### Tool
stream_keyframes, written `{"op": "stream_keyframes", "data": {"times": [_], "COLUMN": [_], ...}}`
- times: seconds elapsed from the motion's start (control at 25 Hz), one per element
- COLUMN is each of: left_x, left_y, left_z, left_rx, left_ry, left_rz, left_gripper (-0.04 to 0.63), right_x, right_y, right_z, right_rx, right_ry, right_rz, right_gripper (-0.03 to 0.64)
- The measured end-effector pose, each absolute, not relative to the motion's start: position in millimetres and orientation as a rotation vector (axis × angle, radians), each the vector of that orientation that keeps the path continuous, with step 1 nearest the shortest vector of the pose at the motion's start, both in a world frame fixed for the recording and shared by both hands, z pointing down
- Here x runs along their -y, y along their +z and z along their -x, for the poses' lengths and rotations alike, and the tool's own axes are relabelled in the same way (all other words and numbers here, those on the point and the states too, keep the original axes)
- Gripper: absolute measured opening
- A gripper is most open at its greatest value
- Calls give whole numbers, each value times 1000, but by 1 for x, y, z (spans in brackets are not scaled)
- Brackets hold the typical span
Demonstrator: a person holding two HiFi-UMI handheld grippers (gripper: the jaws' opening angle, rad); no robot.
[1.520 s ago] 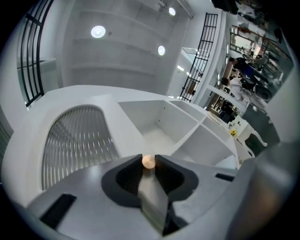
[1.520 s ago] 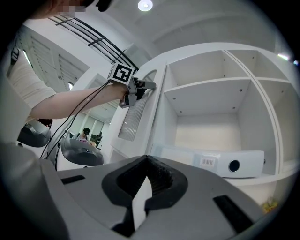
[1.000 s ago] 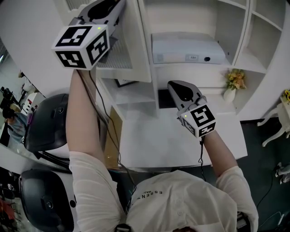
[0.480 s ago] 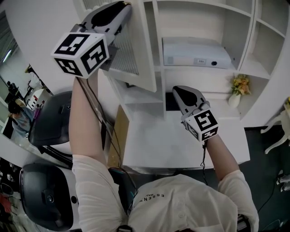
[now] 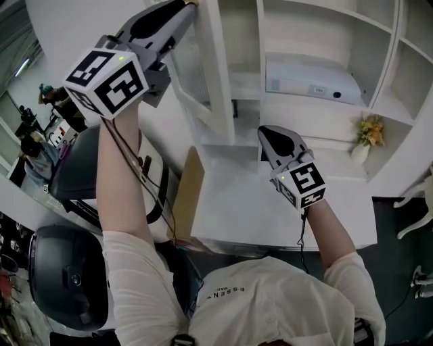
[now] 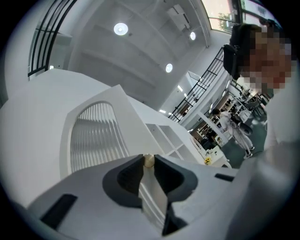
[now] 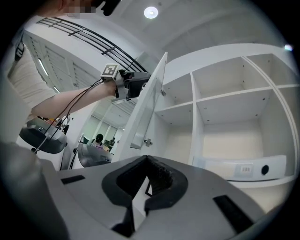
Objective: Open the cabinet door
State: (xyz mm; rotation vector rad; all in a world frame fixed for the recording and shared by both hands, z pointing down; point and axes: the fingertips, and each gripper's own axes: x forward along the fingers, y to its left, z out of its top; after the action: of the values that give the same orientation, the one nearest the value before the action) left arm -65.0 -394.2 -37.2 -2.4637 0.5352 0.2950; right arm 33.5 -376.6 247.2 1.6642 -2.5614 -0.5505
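- left gripper is up high at the top left of the head view, arm stretched up. its fingers are clamped on a little brass-coloured knob, one pad on each side of it
- that knob sits on the cabinet door, a white door with a ribbed, arched panel. the door is swung well out from the cabinet and shows nearly edge-on in the head view
- the right gripper view shows the door from the hinge side, standing out from the open shelves with the left gripper at its far edge
- right gripper is lower, out over the white desk and pointing at the shelves. its fingers are closed tip to tip with nothing between them, not touching the door or anything else
- inside the cabinet there's a flat white box on a shelf, with a small vase of yellow flowers on the ledge to the right of it
- black chairs are down at the left, beside the desk
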Motion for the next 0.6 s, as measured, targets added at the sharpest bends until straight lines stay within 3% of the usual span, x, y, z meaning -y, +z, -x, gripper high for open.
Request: {"op": "stream_keyframes", "data": {"times": [0.4,0.6], "left_x": [368,386], "left_y": [-42,-38], "left_z": [169,181], "left_rx": [-510,-556], "left_ry": [359,307], "left_rz": [2520,2529], "left_gripper": [78,78], "right_x": [367,380], "right_y": [230,240], "right_z": [65,79], "right_rx": [2701,2777], "right_ry": [-658,-632], "right_rz": [-1510,-1436], "right_gripper": [15,15]}}
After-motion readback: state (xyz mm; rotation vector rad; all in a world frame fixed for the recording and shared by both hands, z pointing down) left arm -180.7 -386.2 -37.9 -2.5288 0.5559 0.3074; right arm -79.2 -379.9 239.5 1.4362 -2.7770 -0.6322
